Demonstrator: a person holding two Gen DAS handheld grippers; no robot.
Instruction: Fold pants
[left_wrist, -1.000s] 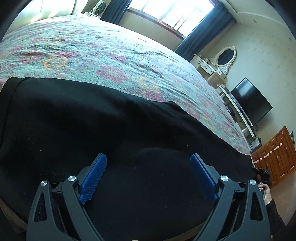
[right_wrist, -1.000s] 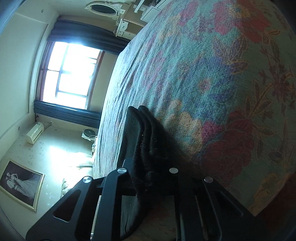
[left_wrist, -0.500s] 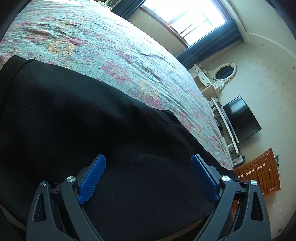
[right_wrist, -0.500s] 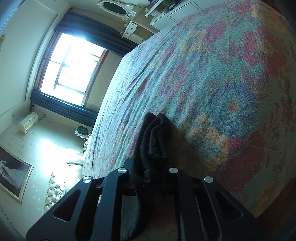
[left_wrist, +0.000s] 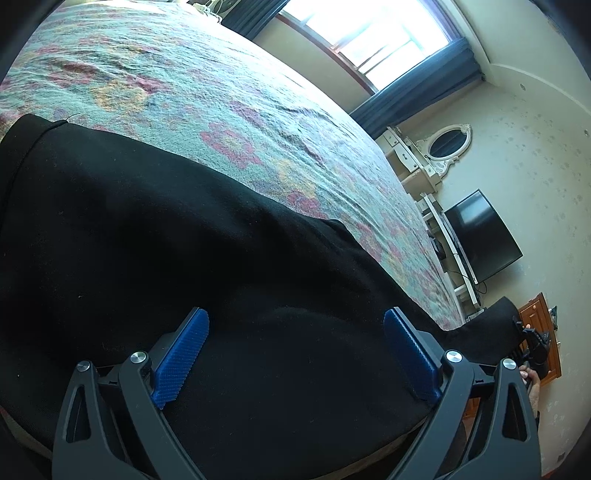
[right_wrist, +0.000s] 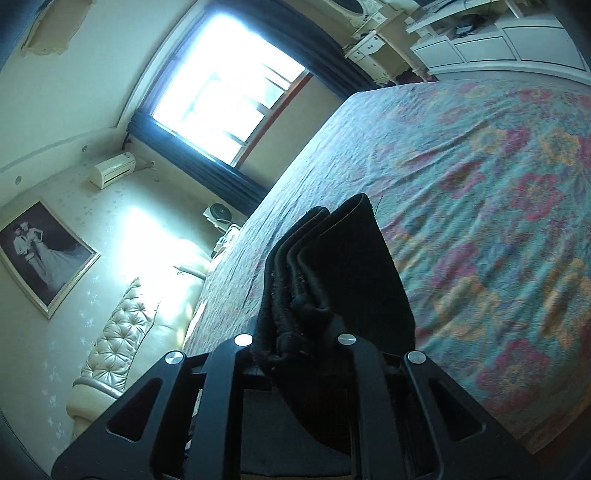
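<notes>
Left gripper (left_wrist: 295, 354): blue pads (left_wrist: 181, 360) spread wide, pinching nothing, poised low over black pants (left_wrist: 166, 240). Cloth lying flat beneath and ahead of both fingers, running out to either side on a floral bedspread (left_wrist: 229, 110). Past the left finger, a hemmed edge of the pants; past the right finger, a narrowing end of the cloth lifted off the bed edge toward a dark tool with a hand (left_wrist: 530, 380) on it, low at the far right. Farther beyond the fingertips, a window (left_wrist: 369, 33) with dark blue curtains, an oval mirror (left_wrist: 448, 142) and a television (left_wrist: 480, 236).

Right gripper (right_wrist: 291, 336): fingers pressed together, clamped on a bunched, layered end of the pants (right_wrist: 332, 266). Folds standing up ahead of the fingertips, clear of the bedspread (right_wrist: 498, 221), one flap hanging down on the right side. Left of the fingers, a tufted headboard (right_wrist: 122, 332), a framed picture (right_wrist: 40, 251) and a wall air conditioner (right_wrist: 112, 170); ahead, the bright window (right_wrist: 221, 92).
</notes>
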